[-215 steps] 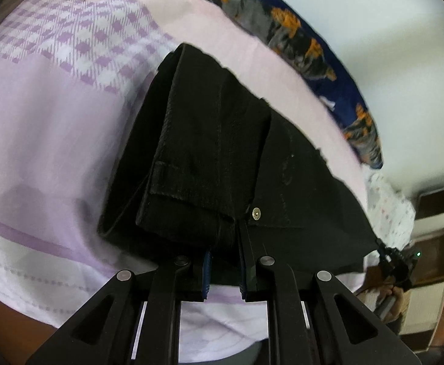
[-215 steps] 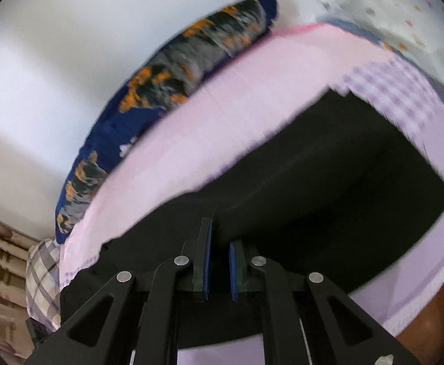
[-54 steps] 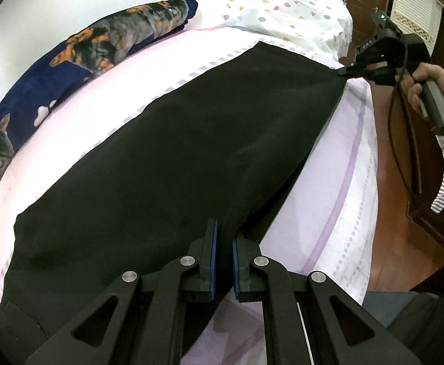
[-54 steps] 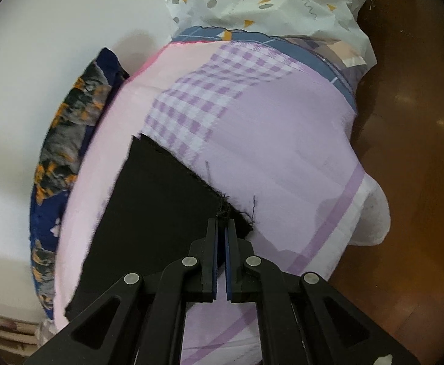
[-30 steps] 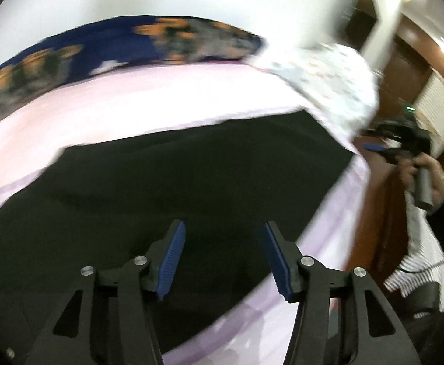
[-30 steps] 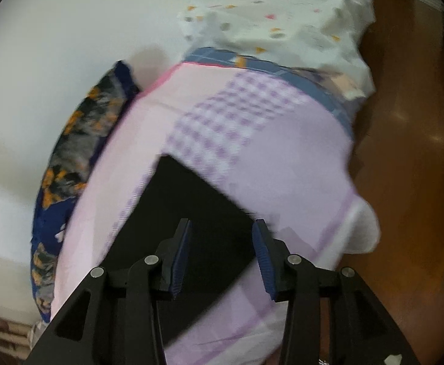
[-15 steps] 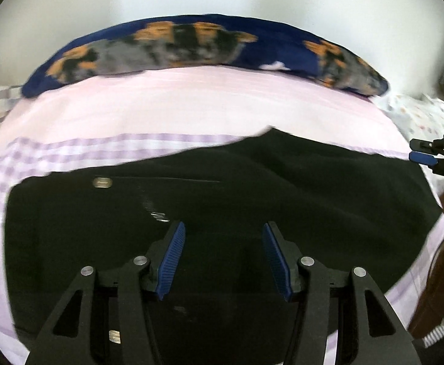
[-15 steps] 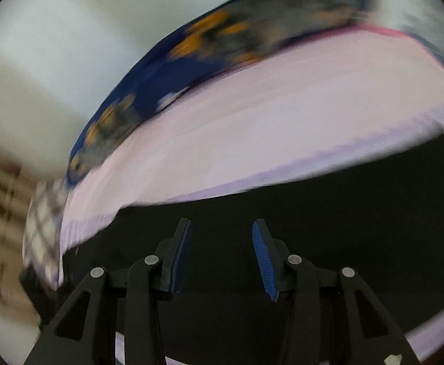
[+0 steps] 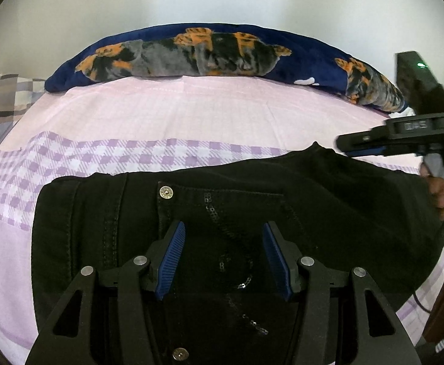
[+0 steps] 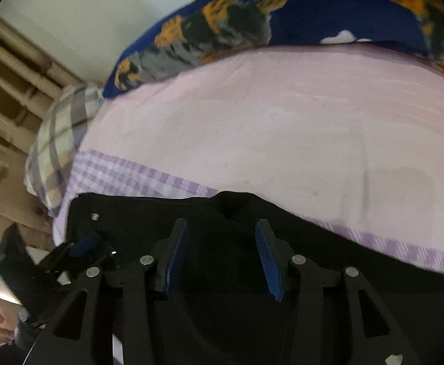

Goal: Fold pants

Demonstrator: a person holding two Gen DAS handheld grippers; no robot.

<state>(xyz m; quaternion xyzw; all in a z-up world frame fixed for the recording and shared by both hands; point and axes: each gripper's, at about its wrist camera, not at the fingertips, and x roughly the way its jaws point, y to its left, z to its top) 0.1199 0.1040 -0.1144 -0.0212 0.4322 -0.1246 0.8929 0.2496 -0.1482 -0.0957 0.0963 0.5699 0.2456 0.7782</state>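
Here the black pants (image 9: 252, 213) lie flat across the pink bedsheet (image 9: 191, 115), waistband and metal button (image 9: 166, 192) toward the left gripper (image 9: 224, 255). That gripper hangs over the pocket area with its jaws apart and empty. The right gripper (image 10: 220, 254) (also spread wide, holding nothing) sits above the pants' far edge, near the blue pillow (image 10: 282, 15).

Right gripper (image 10: 222, 252) jaws spread wide over black pants (image 10: 313, 273) — pink bedsheet (image 10: 252, 127) beyond
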